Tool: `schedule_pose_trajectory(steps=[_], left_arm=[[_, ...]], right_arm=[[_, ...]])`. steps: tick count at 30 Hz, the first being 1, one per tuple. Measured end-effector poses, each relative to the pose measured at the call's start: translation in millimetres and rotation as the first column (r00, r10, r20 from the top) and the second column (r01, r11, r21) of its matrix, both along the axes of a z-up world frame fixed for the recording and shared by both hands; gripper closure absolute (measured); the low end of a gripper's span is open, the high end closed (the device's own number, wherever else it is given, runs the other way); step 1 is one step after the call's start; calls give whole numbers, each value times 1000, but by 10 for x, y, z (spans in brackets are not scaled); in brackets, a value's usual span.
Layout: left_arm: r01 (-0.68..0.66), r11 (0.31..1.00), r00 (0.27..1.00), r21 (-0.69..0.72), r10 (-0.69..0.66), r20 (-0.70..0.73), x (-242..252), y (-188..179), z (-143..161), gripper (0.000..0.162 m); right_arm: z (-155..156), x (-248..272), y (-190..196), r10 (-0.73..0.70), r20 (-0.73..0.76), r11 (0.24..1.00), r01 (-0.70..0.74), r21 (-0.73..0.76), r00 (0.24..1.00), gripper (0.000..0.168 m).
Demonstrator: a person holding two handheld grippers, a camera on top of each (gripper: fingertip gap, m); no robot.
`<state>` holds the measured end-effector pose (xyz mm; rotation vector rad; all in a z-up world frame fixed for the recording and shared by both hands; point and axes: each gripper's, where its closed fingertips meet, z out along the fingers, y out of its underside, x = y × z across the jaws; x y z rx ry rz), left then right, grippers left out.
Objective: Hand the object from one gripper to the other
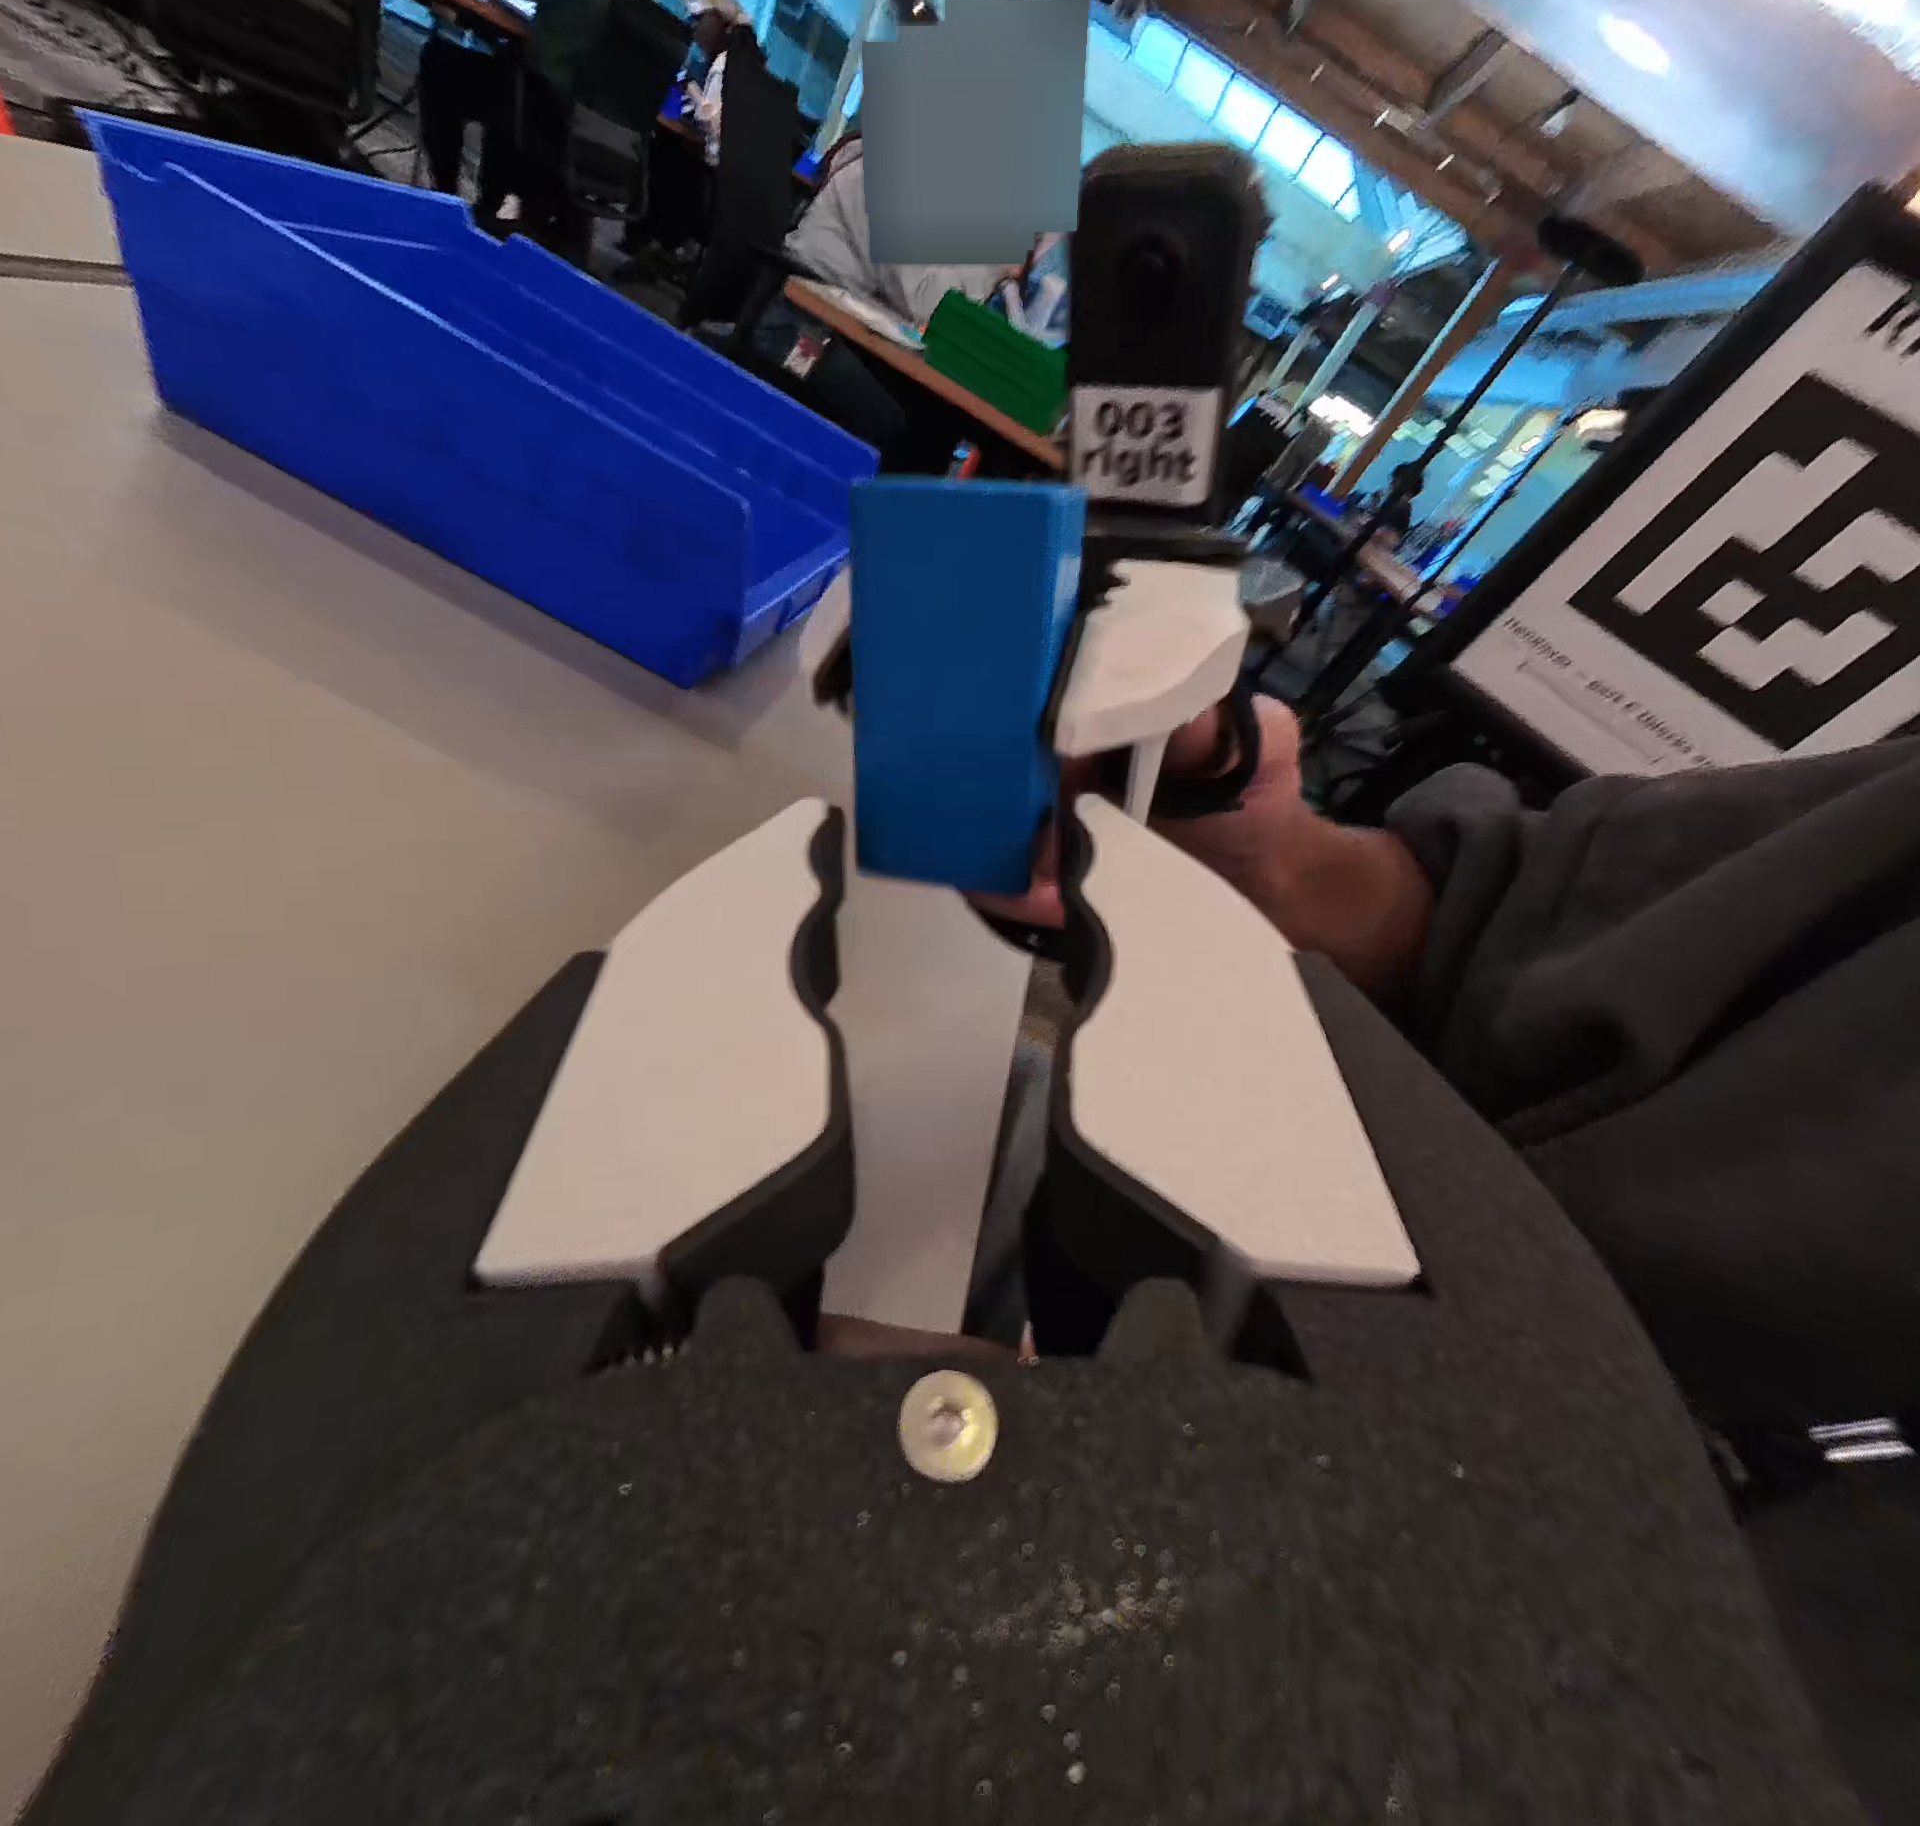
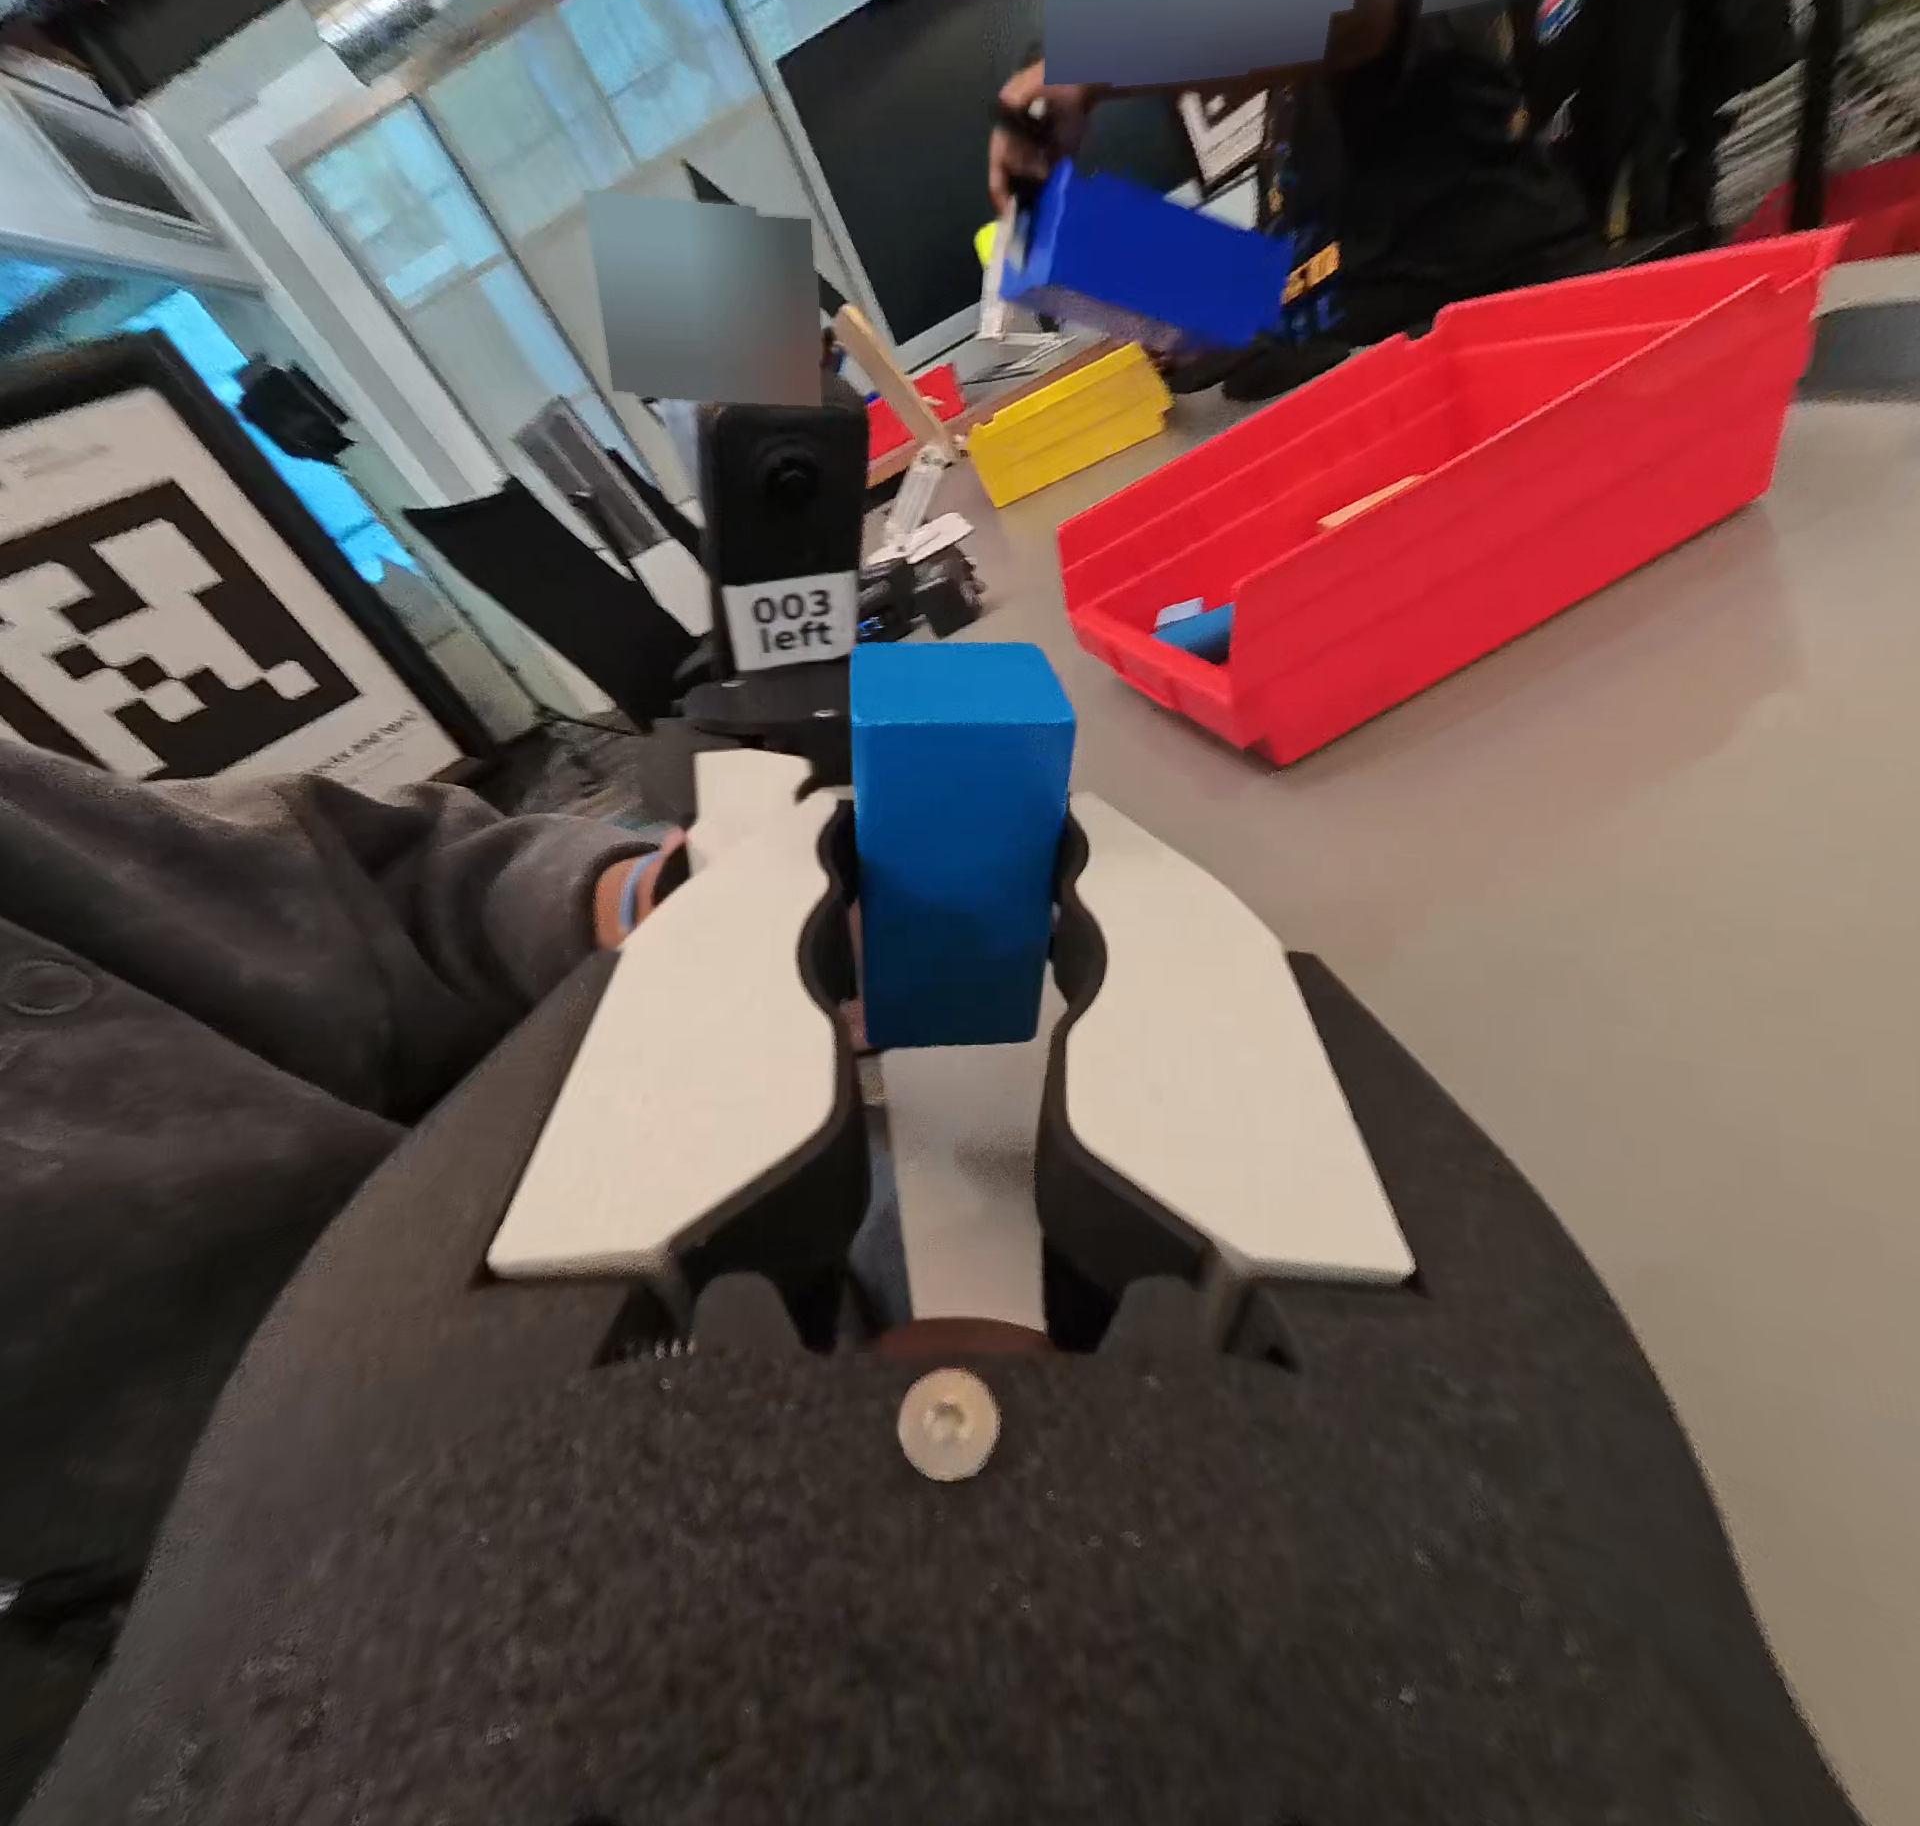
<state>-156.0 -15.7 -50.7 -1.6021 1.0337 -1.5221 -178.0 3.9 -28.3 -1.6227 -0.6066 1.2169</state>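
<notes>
Closest to my right wrist camera is the right gripper (image 2: 958, 903), and its white fingers (image 2: 717, 997) are closed onto the lower half of the blue block (image 2: 956, 841), pinching it on both side faces. The block stands upright, long axis vertical, its top end pointing up above the fingertips, held in the air over the grey desk (image 2: 1558, 945).

From my left wrist camera, the left gripper (image 1: 951, 846) has its fingers (image 1: 1174, 1028) spread a little wider than the block. The block's (image 1: 951, 685) bottom end sits right at the gap between the fingertips; I see daylight on the left side and cannot tell whether the right tip touches it. The left gripper has hold of nothing that I can see.

The two grippers face each other head-on, the block between them. A hand (image 1: 1299, 841) in a dark sleeve holds the right gripper.

A blue bin (image 1: 468, 405) sits on the desk beyond the left side, a red bin (image 2: 1455, 509) with small pieces inside beyond the right. A board with a black-and-white marker (image 1: 1745, 550) stands nearby. Nothing lies between the grippers besides the block.
</notes>
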Motion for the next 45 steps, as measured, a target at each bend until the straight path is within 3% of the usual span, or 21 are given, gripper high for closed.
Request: schedule_pose_trajectory(steps=[2, 6, 8, 10, 13, 15, 16, 19, 22, 25, 30, 34, 36, 41, 45], left_arm=[[-28, 997, 997, 71, 32, -63, -63, -7, -103, 102], [-76, 980, 987, 185, 100, -122, -241, -13, -270, 107], [-83, 975, 986, 208, 111, -127, -295, -2, -274, 109], [-91, 970, 985, 227, 121, -121, -314, 44, -242, 112], [-102, 972, 985, 213, 128, -114, -316, 97, -235, 114], [-98, 975, 984, 198, 125, -129, -321, 105, -284, 115], [-93, 976, 983, 198, 121, -137, -322, 104, -303, 115], [-98, 971, 981, 217, 131, -144, -322, 122, -298, 115], [-103, 964, 974, 245, 148, -174, -334, 138, -356, 116], [-105, 962, 971, 251, 154, -182, -331, 147, -376, 116], [-108, 963, 970, 248, 156, -184, -334, 163, -386, 115], [-105, 965, 972, 242, 151, -180, -335, 162, -373, 115], [-111, 960, 970, 257, 162, -184, -354, 171, -379, 115], [-122, 956, 969, 268, 173, -176, -389, 201, -343, 115], [-133, 957, 965, 256, 184, -187, -407, 235, -347, 114]], right_arm=[[54, 127, -7, -41, 58, 998, 38, 58, 997, 133], [426, 890, 185, -249, 222, 956, 202, 214, 943, 133], [555, 1475, 346, -370, 367, 921, 285, 265, 854, 133], [566, 2173, 579, -508, 502, 861, 425, 279, 700, 133], [30, 2819, 813, -381, 715, 861, 507, 43, 586, 133], [-490, 3092, 887, -242, 814, 776, 608, -165, 529, 133], [-721, 3161, 890, -169, 839, 723, 644, -251, 517, 133], [-1147, 3149, 980, -48, 845, 658, 654, -374, 532, 132], [-1374, 3126, 1062, 20, 866, 626, 669, -401, 500, 132], [-1594, 3125, 977, 131, 859, 508, 711, -487, 494, 132], [-1662, 3134, 1005, 118, 870, 393, 782, -484, 478, 132], [-1648, 3117, 989, 133, 870, 422, 767, -483, 475, 131], [-1509, 3140, 994, 75, 880, 460, 767, -448, 469, 119], [-775, 3059, 758, -220, 864, 611, 755, -241, 454, 123], [-424, 2483, 408, -551, 584, 746, 665, 26, 595, 123]])
